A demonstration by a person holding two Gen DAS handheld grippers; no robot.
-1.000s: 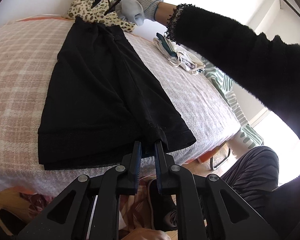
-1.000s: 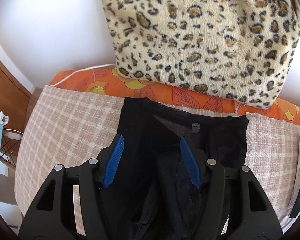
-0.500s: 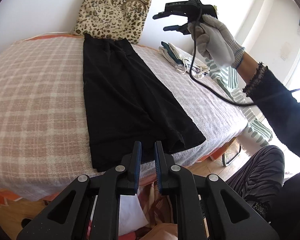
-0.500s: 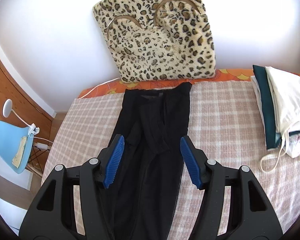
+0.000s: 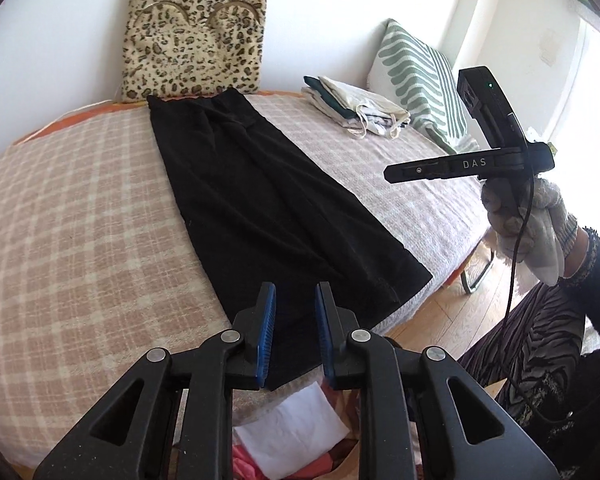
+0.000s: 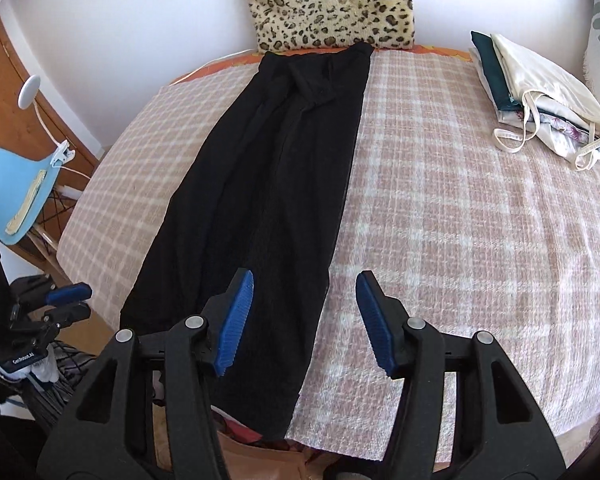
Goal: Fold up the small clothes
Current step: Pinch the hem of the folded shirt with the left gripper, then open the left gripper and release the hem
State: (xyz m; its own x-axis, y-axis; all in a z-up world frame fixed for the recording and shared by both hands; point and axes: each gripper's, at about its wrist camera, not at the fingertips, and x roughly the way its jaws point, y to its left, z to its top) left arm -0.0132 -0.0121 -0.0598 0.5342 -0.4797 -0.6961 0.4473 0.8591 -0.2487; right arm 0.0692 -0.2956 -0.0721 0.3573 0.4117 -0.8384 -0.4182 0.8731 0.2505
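Hovering above the near hem of the black garment, your left gripper has its jaws narrow and opening, with nothing pinched between the blue pads. The garment lies flat in a long strip on the checked blanket, running away from the gripper to the leopard-print cushion at the far edge.

Your right gripper hangs over the same near hem, its jaws at a medium spread and closing, with no cloth gripped. Its left pad sits over the black fabric; its right pad sits over bare blanket just beside the garment's edge.

Ahead and to the right of the right gripper, a stack of folded clothes rests well apart from the garment. In the left wrist view, your gloved hand holds the right gripper's handle off to the right.
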